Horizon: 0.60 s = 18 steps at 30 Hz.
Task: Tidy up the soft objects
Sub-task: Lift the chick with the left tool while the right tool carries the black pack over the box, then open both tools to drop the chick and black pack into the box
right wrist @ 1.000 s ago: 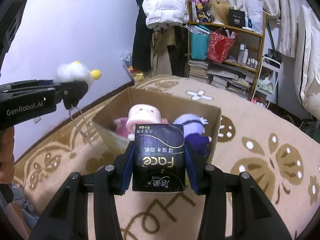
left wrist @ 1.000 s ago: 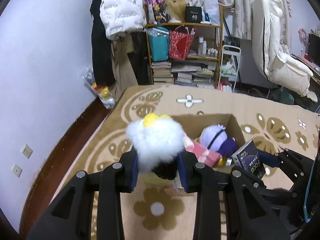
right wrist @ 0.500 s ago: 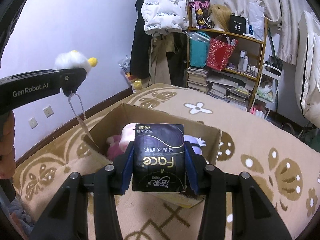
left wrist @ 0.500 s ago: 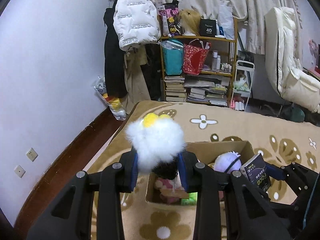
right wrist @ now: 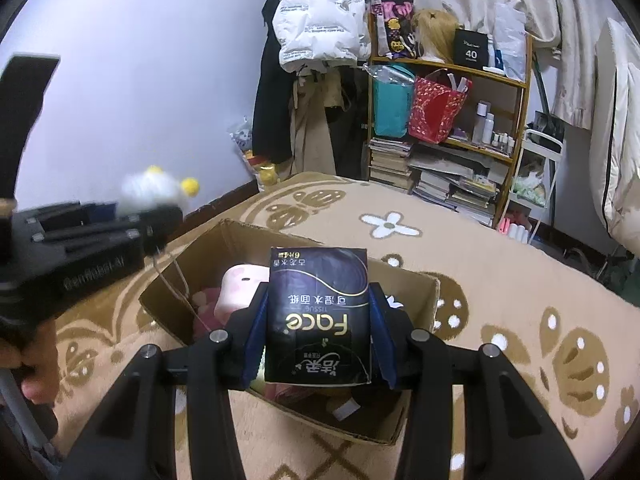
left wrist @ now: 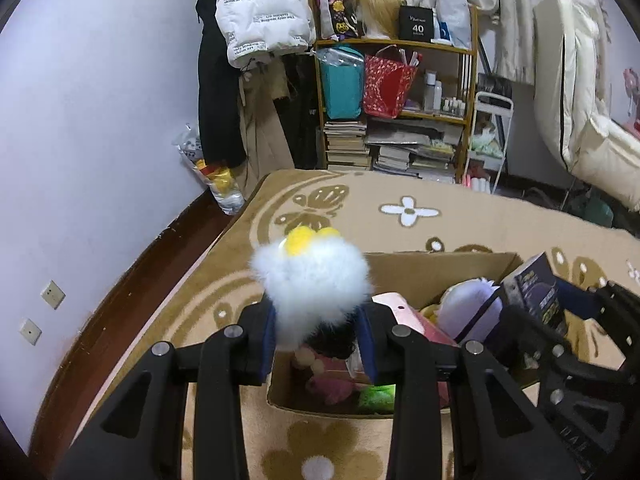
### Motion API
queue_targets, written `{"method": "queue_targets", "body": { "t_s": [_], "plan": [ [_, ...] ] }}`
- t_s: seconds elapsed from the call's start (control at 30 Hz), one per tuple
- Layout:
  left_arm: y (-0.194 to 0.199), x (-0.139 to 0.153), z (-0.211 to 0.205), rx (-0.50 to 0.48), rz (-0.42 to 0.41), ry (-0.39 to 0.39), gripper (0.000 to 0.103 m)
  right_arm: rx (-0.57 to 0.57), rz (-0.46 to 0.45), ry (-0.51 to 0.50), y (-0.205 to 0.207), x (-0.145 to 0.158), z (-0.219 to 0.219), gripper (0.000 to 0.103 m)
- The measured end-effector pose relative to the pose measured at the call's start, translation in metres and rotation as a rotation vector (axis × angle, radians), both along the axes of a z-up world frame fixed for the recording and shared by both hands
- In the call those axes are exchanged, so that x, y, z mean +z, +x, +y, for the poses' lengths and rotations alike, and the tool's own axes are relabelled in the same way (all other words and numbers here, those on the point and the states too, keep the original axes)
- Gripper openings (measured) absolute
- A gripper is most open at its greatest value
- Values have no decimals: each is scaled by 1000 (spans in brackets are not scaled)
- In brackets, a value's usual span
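Note:
My left gripper (left wrist: pixel 318 344) is shut on a fluffy white plush (left wrist: pixel 314 280) with yellow tips, held above the left end of an open cardboard box (left wrist: pixel 440 270). It also shows blurred in the right wrist view (right wrist: pixel 154 190), with a bead chain hanging from it. My right gripper (right wrist: pixel 318 340) is shut on a dark tissue pack (right wrist: pixel 318 312) labelled Face, held over the same box (right wrist: pixel 424 292). The pack also shows in the left wrist view (left wrist: pixel 536 292). Inside the box lie a pink plush (right wrist: pixel 240 288), a purple plush (left wrist: pixel 468 308) and a green item (left wrist: pixel 376 396).
The box sits on a beige patterned carpet (right wrist: pixel 500 264). A cluttered wooden shelf (right wrist: pixel 452 120) with books and bags stands behind it. Coats and a white puffer jacket (right wrist: pixel 316 12) hang by the lilac wall. A white padded chair (left wrist: pixel 580 120) is at the right.
Both grippers have come down and closer over the box, and the left one has shifted toward it. Each still holds its object.

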<state>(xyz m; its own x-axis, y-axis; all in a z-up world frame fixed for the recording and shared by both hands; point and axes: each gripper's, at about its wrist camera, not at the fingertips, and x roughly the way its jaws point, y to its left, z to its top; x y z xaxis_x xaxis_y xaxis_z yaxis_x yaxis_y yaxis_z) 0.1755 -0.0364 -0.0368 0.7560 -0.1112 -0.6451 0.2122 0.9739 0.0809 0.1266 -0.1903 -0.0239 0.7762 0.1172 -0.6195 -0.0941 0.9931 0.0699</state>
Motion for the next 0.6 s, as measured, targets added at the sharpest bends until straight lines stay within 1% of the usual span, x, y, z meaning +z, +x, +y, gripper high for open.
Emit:
{"method": "queue_targets", "body": {
  "t_s": [0.07,0.17,0.3,0.43,0.6],
  "plan": [
    [2,-3,1,3,10,-8,33,-10,6,10,3,-3,-3,49],
    [5,-10,4,4,42,-42,33,-14,23,38,6,-12,-6,49],
    [6,-17,4,18,42,-12,33,-20,41,29,11,-21,-8,49],
    [8,-20,5,17,47,-21,33,-22,49,27,14,-25,-9,49],
    [10,-25,6,25,54,-7,35,-24,53,18,14,-28,-9,49]
  ]
}}
